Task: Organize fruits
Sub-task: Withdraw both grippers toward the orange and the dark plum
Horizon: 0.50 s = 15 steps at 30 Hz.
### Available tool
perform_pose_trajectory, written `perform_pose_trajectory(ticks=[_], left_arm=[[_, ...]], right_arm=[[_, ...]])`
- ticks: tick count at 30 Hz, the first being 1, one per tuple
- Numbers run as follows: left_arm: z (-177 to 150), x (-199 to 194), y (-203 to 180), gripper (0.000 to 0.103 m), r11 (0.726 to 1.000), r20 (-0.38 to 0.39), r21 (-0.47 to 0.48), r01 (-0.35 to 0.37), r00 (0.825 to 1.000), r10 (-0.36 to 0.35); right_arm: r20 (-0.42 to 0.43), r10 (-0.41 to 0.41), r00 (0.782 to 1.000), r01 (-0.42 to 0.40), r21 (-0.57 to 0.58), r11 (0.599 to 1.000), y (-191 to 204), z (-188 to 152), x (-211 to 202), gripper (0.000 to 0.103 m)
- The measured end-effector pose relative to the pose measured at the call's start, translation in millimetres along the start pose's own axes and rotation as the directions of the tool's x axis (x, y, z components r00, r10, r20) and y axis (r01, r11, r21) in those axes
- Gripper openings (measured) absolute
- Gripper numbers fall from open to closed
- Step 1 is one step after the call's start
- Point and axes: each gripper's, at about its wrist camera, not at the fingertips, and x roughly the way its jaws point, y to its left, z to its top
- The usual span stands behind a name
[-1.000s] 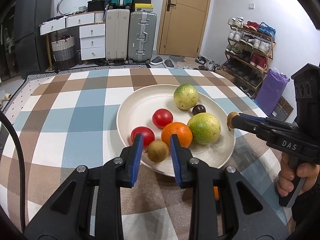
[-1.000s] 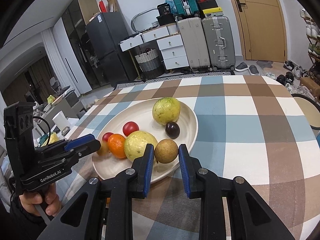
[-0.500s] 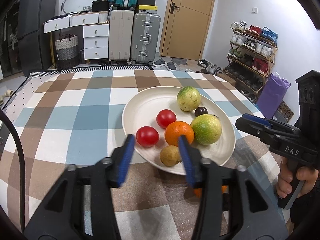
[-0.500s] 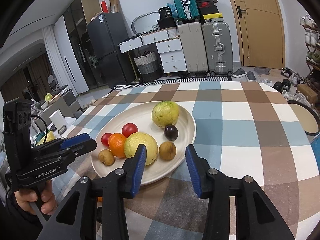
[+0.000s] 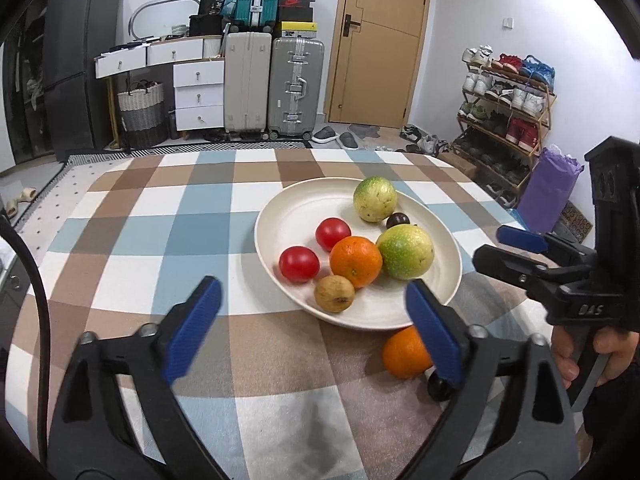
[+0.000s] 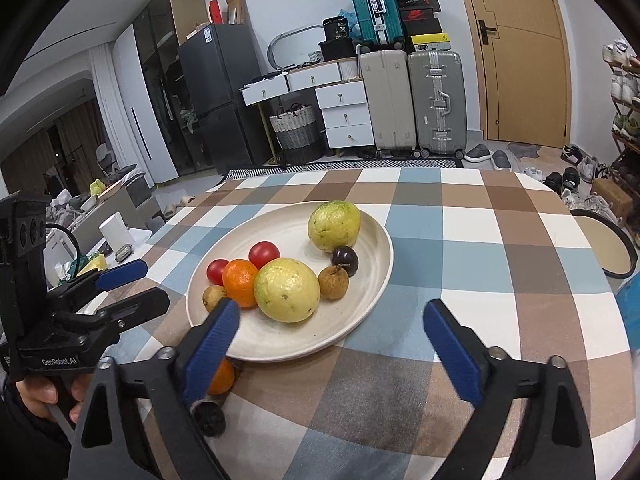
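Beside plate (image 5: 448, 236), stray orange (image 5: 404, 354).

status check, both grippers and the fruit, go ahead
Left gripper open, empty. Right gripper open, empty. Orange and small dark fruit on the cloth, off the plate. Nothing blocking.

Black grippers, blue fingers (image 5: 194, 330), "GenRobot.AI" marking.
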Motion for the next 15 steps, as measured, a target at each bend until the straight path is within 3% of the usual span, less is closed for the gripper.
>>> perform_pose_trajectory(ticks=[15], left_arm=[[-7, -4, -7, 0.102, 0.999, -0.044, 0.024, 0.021, 0.999, -0.020]], right_arm=[[-0.087, 0.030, 0.996, -0.034, -0.046, 0.998, 12, -7, -2, 0.103]])
